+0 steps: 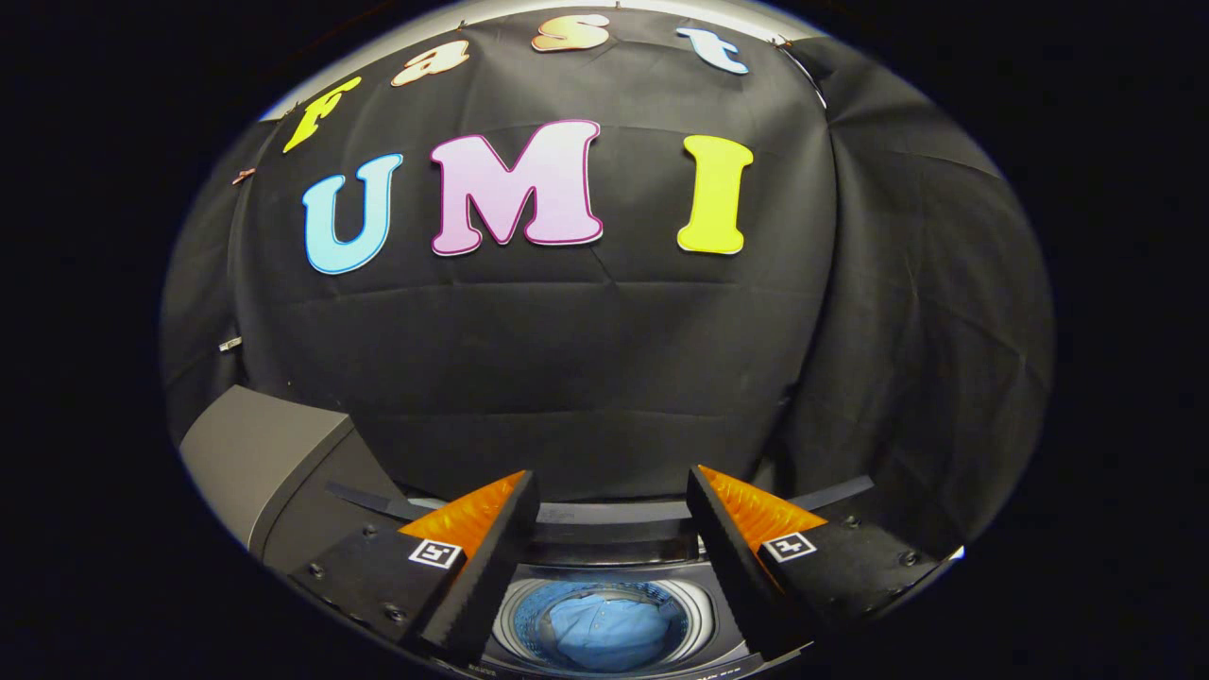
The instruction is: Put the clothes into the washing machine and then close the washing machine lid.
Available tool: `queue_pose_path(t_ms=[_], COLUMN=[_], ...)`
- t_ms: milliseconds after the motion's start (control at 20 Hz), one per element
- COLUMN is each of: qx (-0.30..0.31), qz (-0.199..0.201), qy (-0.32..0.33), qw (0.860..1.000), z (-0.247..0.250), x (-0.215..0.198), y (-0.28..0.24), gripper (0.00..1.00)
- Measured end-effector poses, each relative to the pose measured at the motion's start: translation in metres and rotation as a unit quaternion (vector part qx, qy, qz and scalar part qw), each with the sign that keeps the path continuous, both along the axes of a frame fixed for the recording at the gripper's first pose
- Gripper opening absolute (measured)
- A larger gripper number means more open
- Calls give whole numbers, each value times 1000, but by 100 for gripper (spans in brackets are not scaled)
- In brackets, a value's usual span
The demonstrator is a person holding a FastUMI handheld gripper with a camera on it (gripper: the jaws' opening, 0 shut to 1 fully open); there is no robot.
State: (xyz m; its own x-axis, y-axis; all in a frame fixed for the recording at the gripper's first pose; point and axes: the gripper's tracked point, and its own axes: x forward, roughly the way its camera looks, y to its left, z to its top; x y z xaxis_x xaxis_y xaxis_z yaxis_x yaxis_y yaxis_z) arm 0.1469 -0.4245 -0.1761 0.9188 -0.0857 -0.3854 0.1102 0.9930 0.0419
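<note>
One claw (pixel 612 501) hangs above an open washing machine (pixel 604 576).
Its two fingers (pixel 491 557) are spread wide apart and hold nothing. Below and between them, blue clothes (pixel 604 628) lie bunched inside the round drum. A grey lid (pixel 274 463) stands raised beside the machine.

One washing machine (pixel 604 567), one blue garment (pixel 604 628), one gripper (pixel 612 491) spread apart, one grey box (pixel 255 453)

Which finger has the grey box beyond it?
The left finger of the open gripper; the grey box stands past it, beside the washing machine with blue clothes inside.
</note>
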Motion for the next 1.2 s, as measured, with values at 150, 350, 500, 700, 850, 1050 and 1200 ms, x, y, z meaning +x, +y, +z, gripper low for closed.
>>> queue_pose_path(t_ms=[150, 350, 500, 700, 850, 1050, 1200], qx=[0, 3, 11, 30, 95, 61, 57], qz=[0, 4, 8, 10, -8, 13, 19], qy=[1, 6, 17, 118, 166, 173, 171], qw=[1000, 1000, 1000, 992, 982, 983, 983], z=[-2, -8, -16, -68, -100, -103, -104], x=[-8, -19, -29, -59, -85, -75, -84], y=[0, 3, 5, 10, 15, 19, 20], gripper=[99, 99, 99, 99, 99, 99, 99])
